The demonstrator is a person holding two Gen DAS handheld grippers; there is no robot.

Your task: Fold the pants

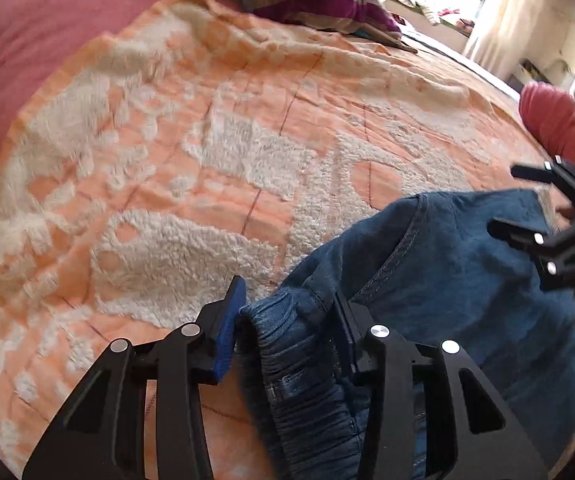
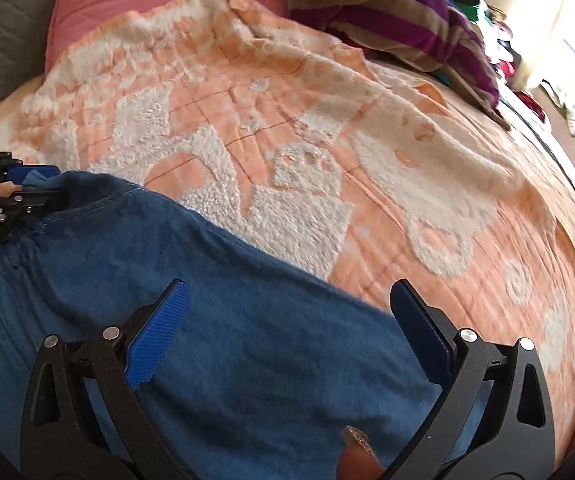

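L wrist view: left gripper [image 1: 287,320] has its jaws closed partway on the gathered elastic waistband of the blue denim pants [image 1: 447,264], 1 blue pad [image 1: 229,328] on the outer side of the band, the other mostly buried in cloth. Pants lie on the orange-and-white fleece blanket [image 1: 191,152] on the bed, spreading fwd and to the right from the grip. Right gripper [image 1: 527,208] sits at the far right edge over the same denim; can't judge its jaws from here. Purple striped pillow [image 1: 319,0] well apart at the back.

R wrist view: right gripper [image 2: 287,320] has its jaws wide apart, holding nothing, w/ denim [image 2: 227,320] directly under and between the 2 pads. Left gripper [image 2: 19,188] is at the far left, pinching the waistband end. So the cloth's long axis seems to run left-right between the 2 tools, and the right one is nearer the free part; it likely needs to drop and close before any fold.

Hidden: leg ends are cut off by the frame bottom, both views motion-blurred. Small tan object [image 2: 357,440] at the bottom edge, can't identify it.
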